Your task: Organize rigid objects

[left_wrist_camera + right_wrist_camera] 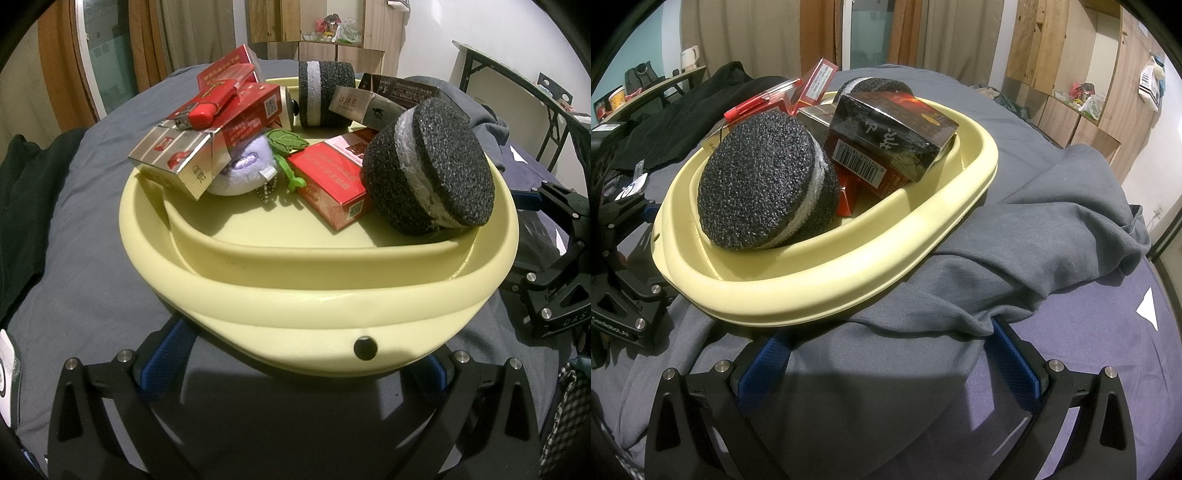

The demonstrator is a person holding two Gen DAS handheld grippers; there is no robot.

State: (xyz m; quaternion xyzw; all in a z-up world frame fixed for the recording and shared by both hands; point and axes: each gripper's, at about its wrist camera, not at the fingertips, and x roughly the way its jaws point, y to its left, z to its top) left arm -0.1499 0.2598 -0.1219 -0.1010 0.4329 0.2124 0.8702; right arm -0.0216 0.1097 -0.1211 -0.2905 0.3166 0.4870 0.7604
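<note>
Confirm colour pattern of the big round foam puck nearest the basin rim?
Speckled black foam puck with one pale grey band around its middle; right wrist view.

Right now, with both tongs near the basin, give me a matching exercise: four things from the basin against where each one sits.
Things
1. red lighter
2. purple plush keychain
3. dark box with barcode
4. near black foam disc

Places
A. under the striped silver-and-red box
B. on top of the pile of red boxes
C. leaning inside the yellow basin wall, on the right in the left wrist view
D. propped over the basin's rim on the right in the right wrist view, beside the foam disc

Pairs: 1-B, 2-A, 3-D, 4-C
</note>
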